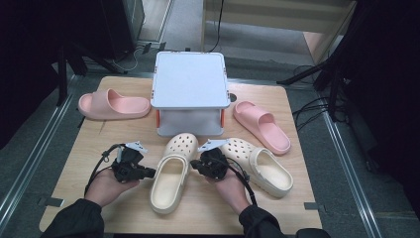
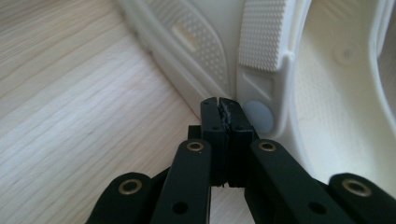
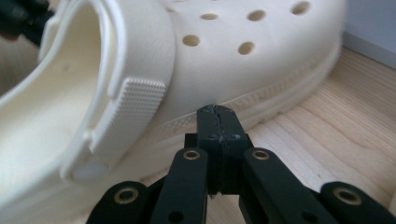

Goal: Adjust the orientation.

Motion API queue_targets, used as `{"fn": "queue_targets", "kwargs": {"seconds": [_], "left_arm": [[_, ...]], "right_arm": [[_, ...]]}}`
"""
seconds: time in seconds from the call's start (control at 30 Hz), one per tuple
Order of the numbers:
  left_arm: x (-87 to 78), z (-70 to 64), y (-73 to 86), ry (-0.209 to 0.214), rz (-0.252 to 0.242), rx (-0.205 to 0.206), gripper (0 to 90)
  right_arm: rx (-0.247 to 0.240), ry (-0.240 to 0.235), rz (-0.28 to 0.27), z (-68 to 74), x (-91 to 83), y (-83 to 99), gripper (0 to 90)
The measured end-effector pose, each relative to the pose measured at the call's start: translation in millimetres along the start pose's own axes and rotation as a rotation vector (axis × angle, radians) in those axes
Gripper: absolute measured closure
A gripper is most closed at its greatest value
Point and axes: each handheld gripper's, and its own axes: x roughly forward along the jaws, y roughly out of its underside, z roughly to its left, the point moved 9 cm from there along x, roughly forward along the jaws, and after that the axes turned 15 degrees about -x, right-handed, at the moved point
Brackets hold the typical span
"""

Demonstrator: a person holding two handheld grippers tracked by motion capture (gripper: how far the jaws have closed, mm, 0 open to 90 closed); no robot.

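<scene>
With both jaws pressed together, the left gripper (image 1: 147, 172) and right gripper (image 1: 194, 165) flank the near cream clog (image 1: 171, 179); an uneven squeeze risks twisting it away.

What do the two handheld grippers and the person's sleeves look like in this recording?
Both the left gripper and the right gripper are black, each topped by a grey three-cornered plate. A black cable loops from each. Their jaws are black linkage arms with brass-coloured rivets. The person wears dark sleeves.
</scene>
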Motion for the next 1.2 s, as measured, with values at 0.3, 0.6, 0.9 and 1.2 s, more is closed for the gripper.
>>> {"fn": "queue_targets", "kwargs": {"seconds": [0.3,0.6,0.9,1.2], "left_arm": [[9.5,-16.5,-2.6,0.036,0.002,0.020,87.8],[0.1,-7.8,-3.3,0.057,-0.009,-0.054,72.4],[-21.2,-7.0,-8.7,0.058,-0.069,-0.018,52.5],[-27.3,-4.7,-19.7,0.063,-0.104,0.012,40.6]], "right_arm": [[0.020,0.037,-0.003,-11.7,-2.8,-2.0,90.0],[0.002,0.030,-0.024,-18.2,-15.5,-4.7,84.3],[0.014,-0.033,-0.044,-20.1,-50.6,5.6,72.3],[-0.027,-0.021,-0.042,-17.7,-87.1,23.6,63.2]]}}
